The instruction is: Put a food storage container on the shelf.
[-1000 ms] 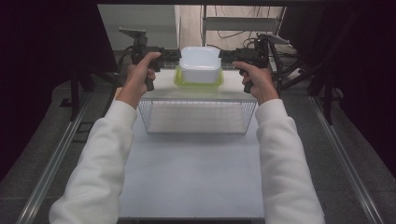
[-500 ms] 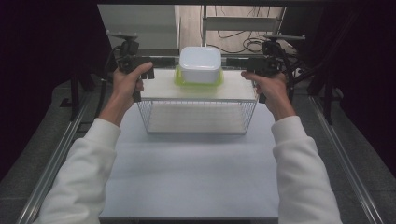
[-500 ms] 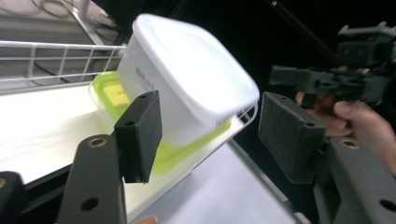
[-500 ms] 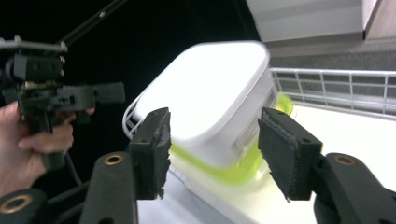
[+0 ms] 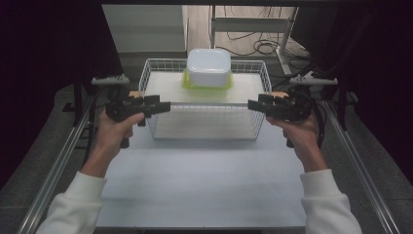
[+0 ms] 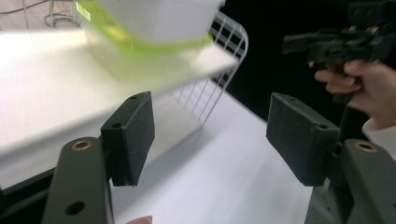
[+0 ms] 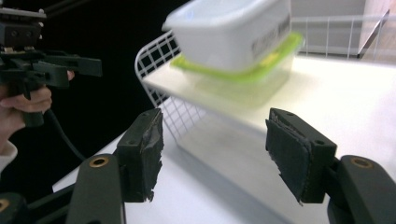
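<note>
In the high view a white wire basket (image 5: 204, 100) sits at the upper middle of the frame on the white desk (image 5: 204, 185). A pale board (image 5: 204, 90) lies across it, and on the board, toward the far side, stands a white plastic container (image 5: 209, 67) resting on a yellow-green lidded box (image 5: 207, 83).

The left gripper (image 5: 163, 108) is at the middle left of the frame, held in the left hand (image 5: 117, 129), with its tip just beside the basket's left wall. The right gripper (image 5: 254, 105) is at the middle right, held in the right hand (image 5: 299, 131), its tip just beside the basket's right wall. The two point inward toward each other with the basket between them, and neither touches the container, which stands up and toward the centre from both.

In the left gripper view the left gripper (image 6: 210, 135) has its jaws spread wide with nothing between them; the container stack (image 6: 149, 28) is blurred at the upper left, above the jaws, and the right gripper (image 6: 336, 44) shows at the upper right in its hand.

In the right gripper view the right gripper (image 7: 215, 149) is likewise wide apart and holds nothing; the container (image 7: 233, 35) and green box (image 7: 243, 70) sit at the upper centre on the board, and the left gripper (image 7: 56, 65) shows at the upper left.
</note>
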The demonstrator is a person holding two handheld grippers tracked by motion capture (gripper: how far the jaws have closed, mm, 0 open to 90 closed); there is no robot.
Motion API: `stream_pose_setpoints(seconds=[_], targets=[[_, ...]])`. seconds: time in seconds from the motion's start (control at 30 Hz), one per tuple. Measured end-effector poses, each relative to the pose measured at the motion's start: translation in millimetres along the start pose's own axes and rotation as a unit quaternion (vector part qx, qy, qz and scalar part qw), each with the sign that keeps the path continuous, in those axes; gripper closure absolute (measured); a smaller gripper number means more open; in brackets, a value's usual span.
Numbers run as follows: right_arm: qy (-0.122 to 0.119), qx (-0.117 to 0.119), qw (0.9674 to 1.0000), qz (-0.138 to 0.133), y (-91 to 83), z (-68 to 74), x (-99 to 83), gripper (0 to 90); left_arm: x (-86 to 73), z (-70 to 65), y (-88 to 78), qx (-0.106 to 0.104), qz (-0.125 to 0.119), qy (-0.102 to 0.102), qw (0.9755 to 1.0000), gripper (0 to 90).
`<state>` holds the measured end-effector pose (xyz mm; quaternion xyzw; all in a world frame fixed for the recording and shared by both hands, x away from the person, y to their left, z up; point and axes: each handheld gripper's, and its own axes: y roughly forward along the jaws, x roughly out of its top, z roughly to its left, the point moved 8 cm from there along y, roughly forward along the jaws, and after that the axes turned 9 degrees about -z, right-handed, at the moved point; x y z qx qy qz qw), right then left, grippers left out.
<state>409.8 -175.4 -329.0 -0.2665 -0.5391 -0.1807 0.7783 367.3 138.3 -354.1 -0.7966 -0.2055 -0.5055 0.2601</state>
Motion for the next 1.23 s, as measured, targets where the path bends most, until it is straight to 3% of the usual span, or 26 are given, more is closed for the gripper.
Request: stream_pose_setpoints(seconds=[0.3, 0.4, 0.53, 0.7, 0.8, 1.23], targets=[[-0.017, 0.003, 0.9997, 0.018, -25.4, 5.4, -78.8, 33.3, -75.8, -9.8, -12.7, 0.021, 0.025, 0.026, 0.9991, 29.7], [-0.018, -0.001, 0.9993, 0.031, -29.1, 3.8, -105.9, 32.6, -102.2, -10.1, -12.9, 0.026, 0.047, 0.033, 0.9980, 28.6], [-0.002, -0.005, 0.9989, 0.048, -31.8, -0.9, -139.5, 31.5, -130.3, -7.3, -16.2, 0.025, 0.060, 0.019, 0.9977, 27.8], [0.010, -0.016, 0.9977, 0.065, -34.1, -9.5, -167.1, 29.1, -159.7, 3.9, -18.9, 0.045, 0.085, 0.009, 0.9953, 27.1], [0.001, -0.028, 0.9965, 0.079, -34.1, -11.4, -174.2, 26.2, -166.8, 7.0, -18.8, 0.048, 0.089, 0.003, 0.9949, 26.2], [-0.021, -0.037, 0.9971, 0.064, -35.8, -9.6, -170.6, 20.6, -166.0, 10.3, -18.9, 0.057, 0.082, -0.005, 0.9950, 23.4]])
